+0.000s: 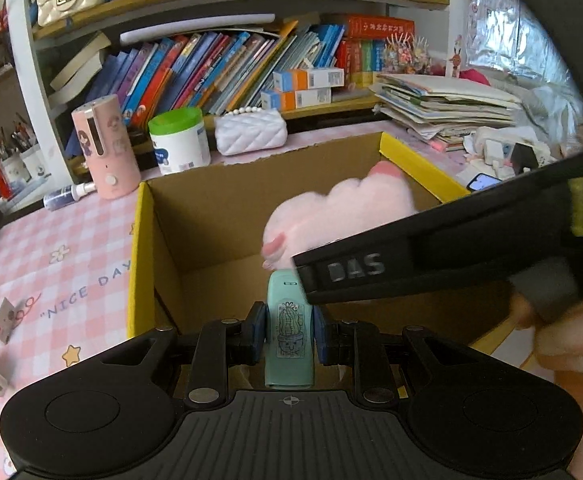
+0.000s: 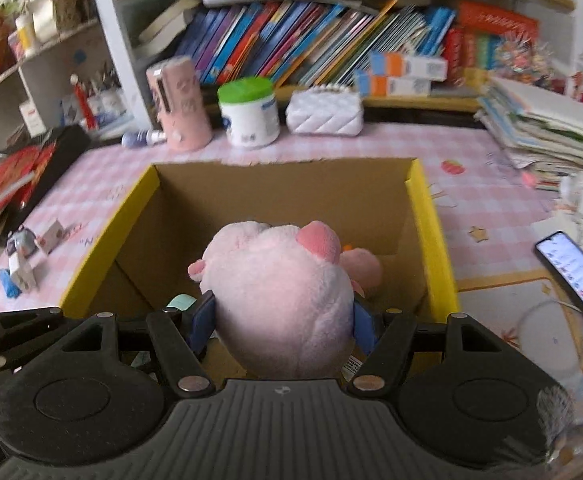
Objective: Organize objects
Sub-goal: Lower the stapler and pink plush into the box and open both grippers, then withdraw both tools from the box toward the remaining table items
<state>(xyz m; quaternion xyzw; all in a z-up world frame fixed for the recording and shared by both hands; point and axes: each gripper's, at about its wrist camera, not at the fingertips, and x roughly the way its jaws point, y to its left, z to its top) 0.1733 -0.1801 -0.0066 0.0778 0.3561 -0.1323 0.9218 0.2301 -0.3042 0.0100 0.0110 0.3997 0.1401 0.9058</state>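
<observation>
Left gripper (image 1: pixel 290 334) clamped tight on slim mint-green plastic case with cactus drawing (image 1: pixel 290 332), above near edge of open brown cardboard box with yellow rim (image 1: pixel 141 240). Right gripper (image 2: pixel 283 322) about half open, pads pressing round pink plush pig (image 2: pixel 279 300), over box interior.

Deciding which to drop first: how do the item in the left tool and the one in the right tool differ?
The left tool pinches a slim, hard-looking mint-green case with a cactus drawing; the right tool clamps a bulky, soft pink plush toy. The case fits narrowly between nearly shut pads; the plush bulges wider than its pads. The case is flat and oblong, the plush round. Both are held over the open cardboard box.
</observation>
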